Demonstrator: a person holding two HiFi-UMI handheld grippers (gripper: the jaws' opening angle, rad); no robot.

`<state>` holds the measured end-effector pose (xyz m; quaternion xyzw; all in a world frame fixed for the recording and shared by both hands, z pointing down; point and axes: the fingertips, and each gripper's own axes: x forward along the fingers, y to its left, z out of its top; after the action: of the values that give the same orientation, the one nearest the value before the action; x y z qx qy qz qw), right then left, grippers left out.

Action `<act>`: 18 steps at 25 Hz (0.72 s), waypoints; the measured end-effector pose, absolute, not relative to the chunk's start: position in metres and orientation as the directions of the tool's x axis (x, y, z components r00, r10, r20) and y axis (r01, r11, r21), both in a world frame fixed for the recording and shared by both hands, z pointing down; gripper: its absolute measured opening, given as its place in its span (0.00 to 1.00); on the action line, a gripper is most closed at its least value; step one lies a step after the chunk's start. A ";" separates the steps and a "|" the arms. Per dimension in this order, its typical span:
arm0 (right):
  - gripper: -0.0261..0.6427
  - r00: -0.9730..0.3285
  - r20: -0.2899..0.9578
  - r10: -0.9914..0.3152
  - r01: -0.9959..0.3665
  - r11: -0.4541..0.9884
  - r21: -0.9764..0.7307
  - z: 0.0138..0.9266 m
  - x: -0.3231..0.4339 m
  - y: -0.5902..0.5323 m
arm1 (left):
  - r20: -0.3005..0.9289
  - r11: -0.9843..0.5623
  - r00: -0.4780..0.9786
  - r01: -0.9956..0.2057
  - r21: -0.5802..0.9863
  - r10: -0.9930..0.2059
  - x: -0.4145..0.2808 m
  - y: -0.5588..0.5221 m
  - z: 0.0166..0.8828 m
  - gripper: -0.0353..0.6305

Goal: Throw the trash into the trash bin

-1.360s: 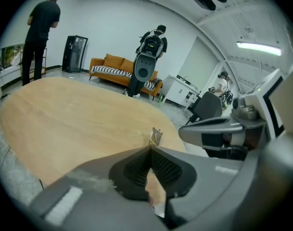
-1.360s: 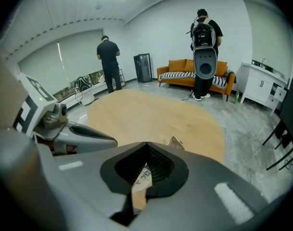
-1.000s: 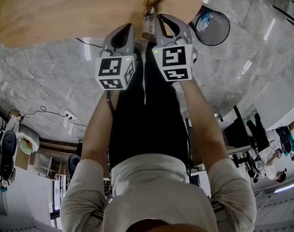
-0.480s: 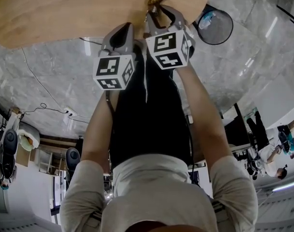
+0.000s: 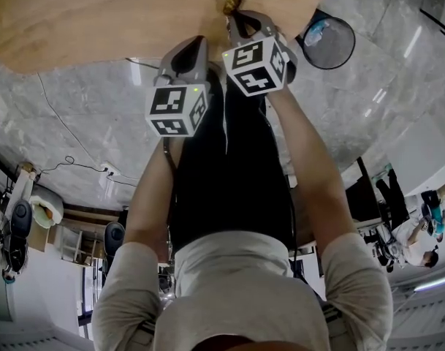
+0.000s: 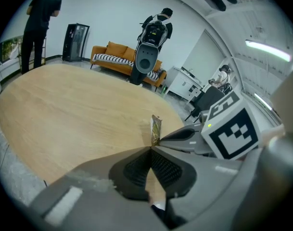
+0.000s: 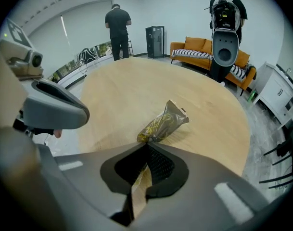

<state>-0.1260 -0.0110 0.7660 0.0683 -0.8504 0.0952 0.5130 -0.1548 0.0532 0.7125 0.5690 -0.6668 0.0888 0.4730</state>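
Over the near edge of the round wooden table (image 5: 98, 20) we hold the right gripper (image 7: 146, 146) pointing steeply down. Its jaws have just been closing, and they now stand pressed together on one end of the snack wrapper (image 7: 164, 121). This is a crinkled, clear and dark bag with yellow print. The rest of it pokes out past the jaw tips over the tabletop, slanting up and away from us. Whether its free end touches the table we cannot tell

Just to the left of it, also at the table's near edge, we keep the left gripper (image 6: 150, 149) with its jaws together. Nothing sits between them, only bare wood showing beyond the tips. The two grippers are close side by side but apart, and the right one reaches a little farther over the table. In the head view each marker cube (image 5: 255, 64) faces up at us

Off the table's right-hand edge, on the grey marble floor (image 5: 83, 123), stands the round black trash bin (image 5: 337, 51). It holds a pale blue and white scrap and is well apart from the wrapper

Beyond the table's far side we see an orange sofa (image 7: 204, 49), and a person in black (image 7: 118, 28) stands there
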 end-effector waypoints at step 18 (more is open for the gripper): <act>0.05 -0.644 0.754 -0.128 -0.304 0.948 -0.098 0.505 -0.158 -0.008 | 0.618 0.280 0.022 -0.879 0.387 -0.786 -0.199 0.053 0.502 0.08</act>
<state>-0.1579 -0.0077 0.5046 0.1200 -0.9001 0.1086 0.4045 -0.1986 0.0530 0.5024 0.5972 -0.6967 0.0591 0.3930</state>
